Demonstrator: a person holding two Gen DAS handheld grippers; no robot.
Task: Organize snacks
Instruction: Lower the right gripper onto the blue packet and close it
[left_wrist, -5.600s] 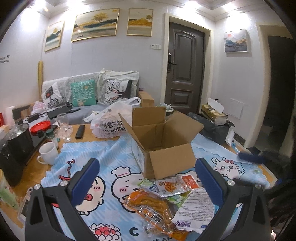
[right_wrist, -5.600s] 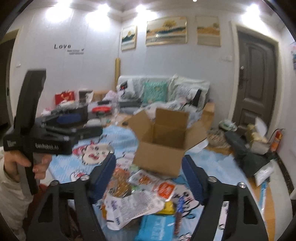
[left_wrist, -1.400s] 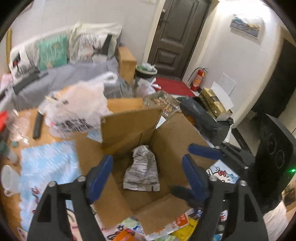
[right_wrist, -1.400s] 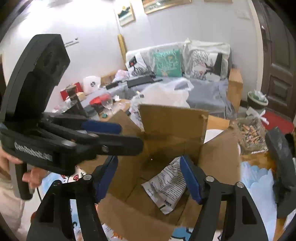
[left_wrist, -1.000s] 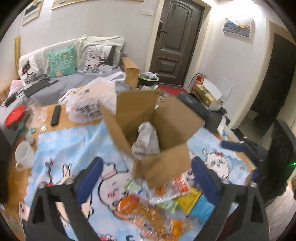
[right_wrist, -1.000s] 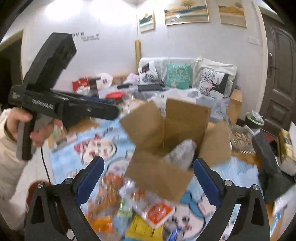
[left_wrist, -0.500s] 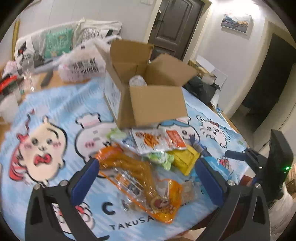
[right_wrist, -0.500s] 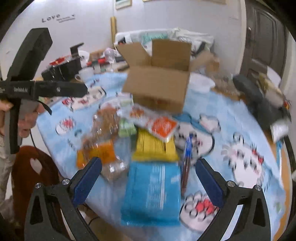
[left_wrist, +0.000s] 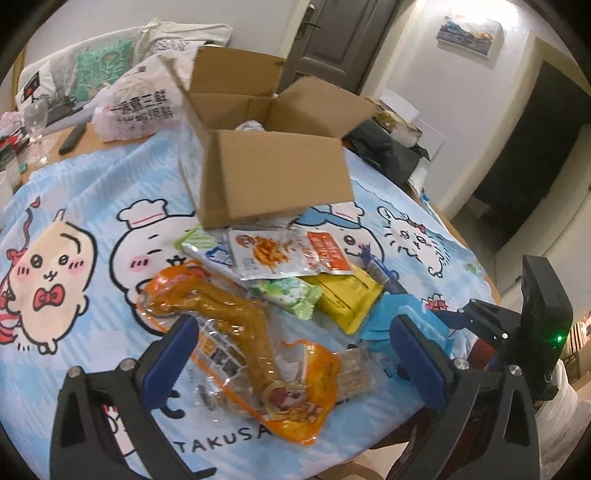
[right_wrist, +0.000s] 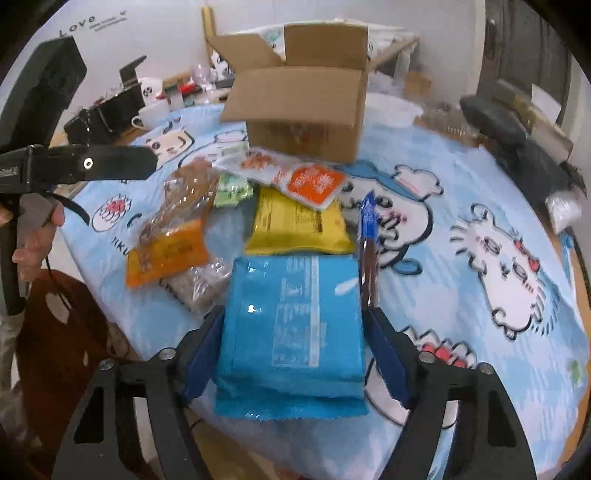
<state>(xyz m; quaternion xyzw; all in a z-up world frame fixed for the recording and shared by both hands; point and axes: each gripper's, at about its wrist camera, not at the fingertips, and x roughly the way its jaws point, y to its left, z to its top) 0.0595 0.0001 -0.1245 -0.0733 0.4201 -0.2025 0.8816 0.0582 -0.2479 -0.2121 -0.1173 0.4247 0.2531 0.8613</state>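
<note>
An open cardboard box (left_wrist: 273, 177) (right_wrist: 306, 107) stands on the blue cartoon tablecloth, and a white pack shows inside it. Snack packs lie in a pile in front of it. My left gripper (left_wrist: 295, 362) hangs open just above the long orange pack (left_wrist: 240, 332). My right gripper (right_wrist: 295, 354) is closing, and its pads meet both sides of the flat blue snack pack (right_wrist: 291, 317) at the table's near edge. Beyond it lie a yellow pack (right_wrist: 295, 221), a white-and-orange pouch (right_wrist: 295, 173), a green pack (right_wrist: 231, 188) and a thin blue-and-brown stick (right_wrist: 367, 240).
A white plastic bag (left_wrist: 140, 107), a remote (left_wrist: 72, 138) and a glass (left_wrist: 37, 118) sit behind the box. A mug (right_wrist: 151, 110) and dark kettle things are at the far left. A black bag (right_wrist: 517, 147) lies at the table's right rim. A hand (right_wrist: 33, 229) holds the left gripper's handle.
Both grippers have come away from the box and sunk toward the snack pile. The right jaws have narrowed around the blue pack. The left jaws stay wide.
</note>
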